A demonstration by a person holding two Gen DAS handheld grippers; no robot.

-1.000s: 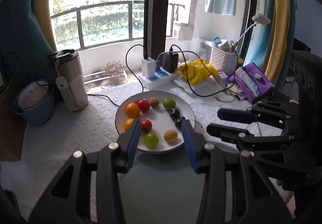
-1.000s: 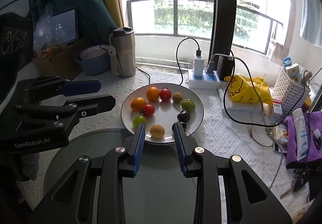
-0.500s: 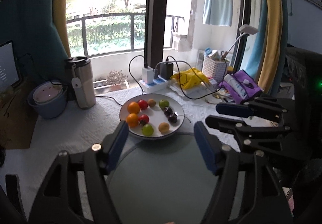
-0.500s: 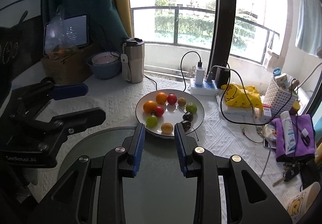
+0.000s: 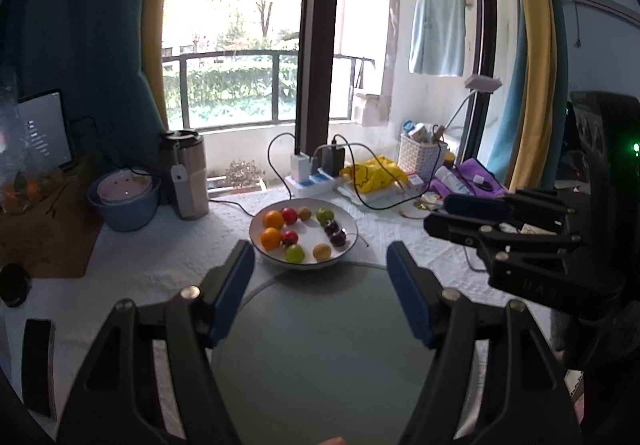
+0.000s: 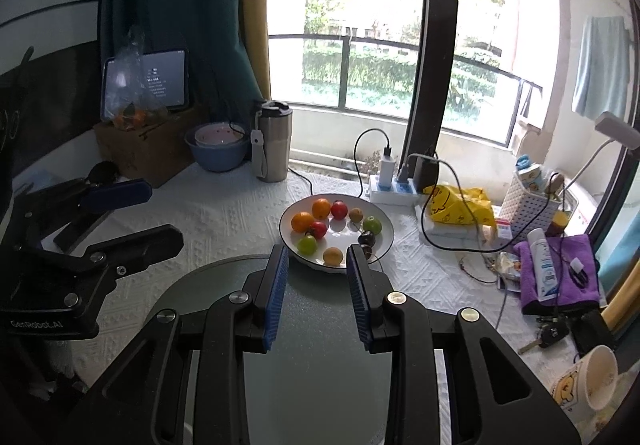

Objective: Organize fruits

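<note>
Judging by the round white plate with a dark rim [image 6: 384, 245], looks nearly or wholly done: small round fruits [image 6: 334, 231] paired by colour on it, oranges and red ones at the far left, green, yellow-brown and dark ones elsewhere, none seen loose on the white textured desk [image 6: 224, 213]. Nearer than the plate, over a round grey-green glass disc [image 6: 316, 357]: left tool [image 5: 320, 285] released, gaping wide, nothing between; right tool [image 6: 318, 295] narrowly parted, nothing gripped. Reading "GenRobot.AI" on the left tool's black body, left of the plate; tablet text too small to read.
</note>
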